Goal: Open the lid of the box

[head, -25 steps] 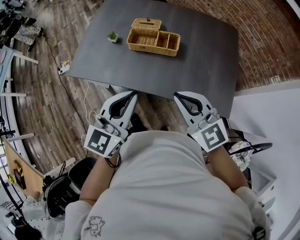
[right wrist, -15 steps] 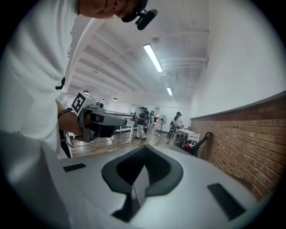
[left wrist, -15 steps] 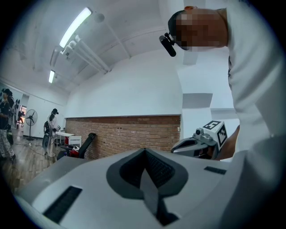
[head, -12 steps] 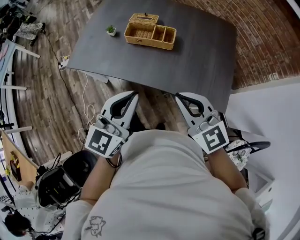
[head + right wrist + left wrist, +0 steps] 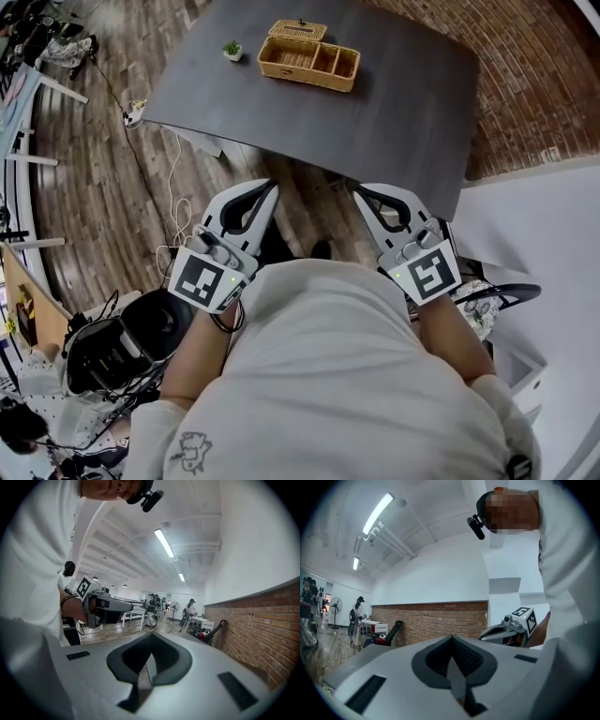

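At the far end of the dark grey table (image 5: 394,103), toward 12 o'clock in the head view, sits the wicker box (image 5: 309,62), well apart from both grippers. Its open compartments face the person. The lid (image 5: 298,30) lies on the section at the box's 12 o'clock side and seems to be flat and closed, though it is too small here to be sure. A small potted plant (image 5: 232,49) stands just beside the box at its 9 o'clock.

The left gripper (image 5: 271,186) and right gripper (image 5: 357,187) are held side by side off the table's near edge, over the wooden floor (image 5: 103,206), both pointing toward 12 o'clock. In each gripper's own view the two jaws meet in a tight seam with nothing between them, so both are closed and empty.

A white cable (image 5: 172,202) trails across the floor at 9 o'clock of the left gripper. A brick wall (image 5: 534,84) runs past the table at 2 o'clock.
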Demonstrator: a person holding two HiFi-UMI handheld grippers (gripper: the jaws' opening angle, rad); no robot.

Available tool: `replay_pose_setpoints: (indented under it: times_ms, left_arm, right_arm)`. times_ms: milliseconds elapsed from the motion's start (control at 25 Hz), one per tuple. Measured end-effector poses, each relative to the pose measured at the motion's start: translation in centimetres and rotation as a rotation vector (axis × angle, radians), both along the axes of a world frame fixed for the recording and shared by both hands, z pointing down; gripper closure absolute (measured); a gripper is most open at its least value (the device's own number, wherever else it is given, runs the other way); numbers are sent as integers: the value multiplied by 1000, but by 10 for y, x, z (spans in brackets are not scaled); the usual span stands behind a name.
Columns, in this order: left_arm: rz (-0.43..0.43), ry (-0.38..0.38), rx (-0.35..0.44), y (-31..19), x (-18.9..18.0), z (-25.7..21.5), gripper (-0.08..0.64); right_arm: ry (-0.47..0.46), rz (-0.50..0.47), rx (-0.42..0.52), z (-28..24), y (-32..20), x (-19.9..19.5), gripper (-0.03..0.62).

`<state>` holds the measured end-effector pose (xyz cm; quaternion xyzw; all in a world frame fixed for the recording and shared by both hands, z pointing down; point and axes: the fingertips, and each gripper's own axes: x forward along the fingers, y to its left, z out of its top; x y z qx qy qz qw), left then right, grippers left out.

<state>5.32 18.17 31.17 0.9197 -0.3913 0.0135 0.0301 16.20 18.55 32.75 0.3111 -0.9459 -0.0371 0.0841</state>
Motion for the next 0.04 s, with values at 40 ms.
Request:
replay_pose_setpoints:
  times_ms: [40]
  left_arm:
    - [-2, 0, 0, 2, -1, 0, 549]
  right_arm:
    - [2, -3, 1, 0, 2, -1, 588]
